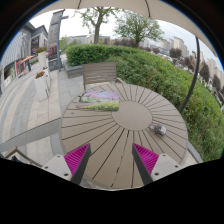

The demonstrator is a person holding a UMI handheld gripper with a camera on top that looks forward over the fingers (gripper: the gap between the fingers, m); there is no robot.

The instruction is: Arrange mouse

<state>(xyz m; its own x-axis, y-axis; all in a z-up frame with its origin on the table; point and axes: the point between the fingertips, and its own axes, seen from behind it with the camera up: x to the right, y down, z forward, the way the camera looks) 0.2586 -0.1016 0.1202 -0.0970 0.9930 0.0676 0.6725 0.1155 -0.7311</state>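
Round slatted table (pixel 120 125) bears small dark mouse (pixel 158 129) beyond open fingers (pixel 112 160).

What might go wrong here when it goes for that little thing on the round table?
The gripper is open, and the mouse lies beyond the fingers, off to the right near the round table's edge. A clumsy approach might nudge it off. The slatted top could also snag a fingertip.
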